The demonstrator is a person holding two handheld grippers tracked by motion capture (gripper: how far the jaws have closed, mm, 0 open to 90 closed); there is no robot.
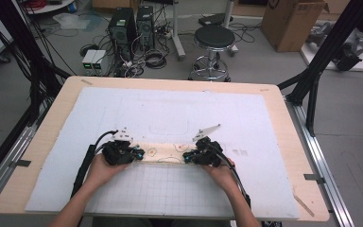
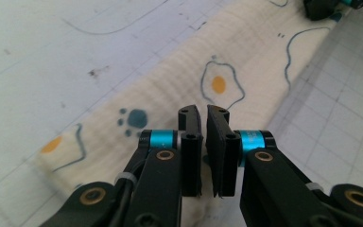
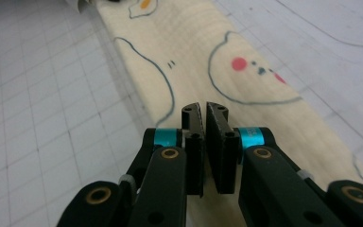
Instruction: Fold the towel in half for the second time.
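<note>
A long cream cloth strip [image 1: 165,152] printed with fried eggs, paw prints and bear outlines lies flat across the white mat, folded into a narrow band. My left gripper [image 1: 139,153] rests at its left end and my right gripper [image 1: 187,156] at its right end, tips facing each other. In the left gripper view the jaws [image 2: 204,111] stand almost together with a thin slit, just above the cloth [image 2: 179,80], and I see nothing pinched between them. The right gripper [image 3: 204,108] looks the same over the cloth [image 3: 194,47]. The right gripper's tip [image 2: 326,7] shows far off.
A white mat [image 1: 264,142] with a faint grid and pen outlines covers most of the wooden table [image 1: 52,137]. Beyond the far edge are a black stool [image 1: 213,40], computer towers [image 1: 123,28] and a cardboard box [image 1: 290,21]. Black frame posts [image 1: 312,80] stand at both sides.
</note>
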